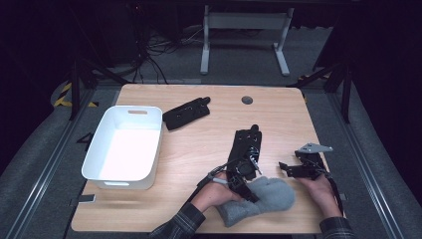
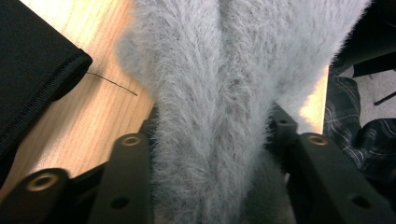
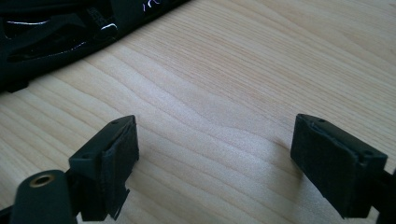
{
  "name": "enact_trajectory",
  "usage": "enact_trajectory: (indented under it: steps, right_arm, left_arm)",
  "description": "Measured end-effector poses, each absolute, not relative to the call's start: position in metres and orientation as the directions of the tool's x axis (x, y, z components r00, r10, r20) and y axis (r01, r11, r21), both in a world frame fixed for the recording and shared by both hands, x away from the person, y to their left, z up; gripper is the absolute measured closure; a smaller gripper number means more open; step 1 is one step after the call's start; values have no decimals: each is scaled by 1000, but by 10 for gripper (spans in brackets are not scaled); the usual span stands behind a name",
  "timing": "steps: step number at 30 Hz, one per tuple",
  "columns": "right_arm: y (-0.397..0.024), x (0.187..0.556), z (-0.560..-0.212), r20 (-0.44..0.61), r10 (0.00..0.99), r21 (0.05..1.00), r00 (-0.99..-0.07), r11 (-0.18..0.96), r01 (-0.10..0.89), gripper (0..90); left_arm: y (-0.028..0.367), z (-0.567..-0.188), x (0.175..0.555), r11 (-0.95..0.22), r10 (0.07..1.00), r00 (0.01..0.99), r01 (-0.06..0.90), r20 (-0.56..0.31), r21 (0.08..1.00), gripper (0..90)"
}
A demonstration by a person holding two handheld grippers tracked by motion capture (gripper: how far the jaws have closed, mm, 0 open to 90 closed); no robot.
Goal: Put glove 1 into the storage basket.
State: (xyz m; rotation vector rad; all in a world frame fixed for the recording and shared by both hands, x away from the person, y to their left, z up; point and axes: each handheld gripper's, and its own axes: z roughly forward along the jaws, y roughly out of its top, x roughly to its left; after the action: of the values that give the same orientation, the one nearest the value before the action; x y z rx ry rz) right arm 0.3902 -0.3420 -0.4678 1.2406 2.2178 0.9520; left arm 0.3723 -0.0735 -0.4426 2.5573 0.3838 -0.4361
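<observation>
Between my left claw point(image 2: 212, 182) pads: grey fuzzy mitten point(image 2: 233, 84), clamped; high view adds right claw point(image 1: 293, 168), jaws apart over bare table point(image 3: 224, 70).

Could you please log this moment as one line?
left gripper: jaws pinch grey mitten | right gripper: open over table | bin: empty

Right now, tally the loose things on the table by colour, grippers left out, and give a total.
Black: 2, the glove near the bin and the glove at mid-table.
Grey: 1, the fuzzy mitten, between the left gripper fingers.
White: 1, the bin.
Total: 4
</observation>
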Motion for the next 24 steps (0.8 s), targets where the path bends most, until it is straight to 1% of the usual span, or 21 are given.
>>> enact_trajectory:
  steps: [2,7,13,18,24]
  right_arm:
    - [-342,390,-468,-33,859,737,-511,366,568,161]
    - [-342,390,-468,-32,859,737,-511,366,568,161]
    - [-342,390,-468,-32,859,737,-511,365,568,161]
    - [-342,390,-468,-32,859,737,-511,366,568,161]
    - [-342,390,-468,-31,859,738,-511,365,568,161]
  left_arm:
    - [-73,-442,372,-826,184,909,350,-375,443,633]
    - [-70,-437,372,-818,182,910,351,-374,455,668]
    - [-66,-428,369,-808,162,916,337,-366,484,675]
    - [-60,-417,369,-794,173,917,346,-358,501,674]
    - [-46,-400,373,-761,184,922,352,-340,545,673]
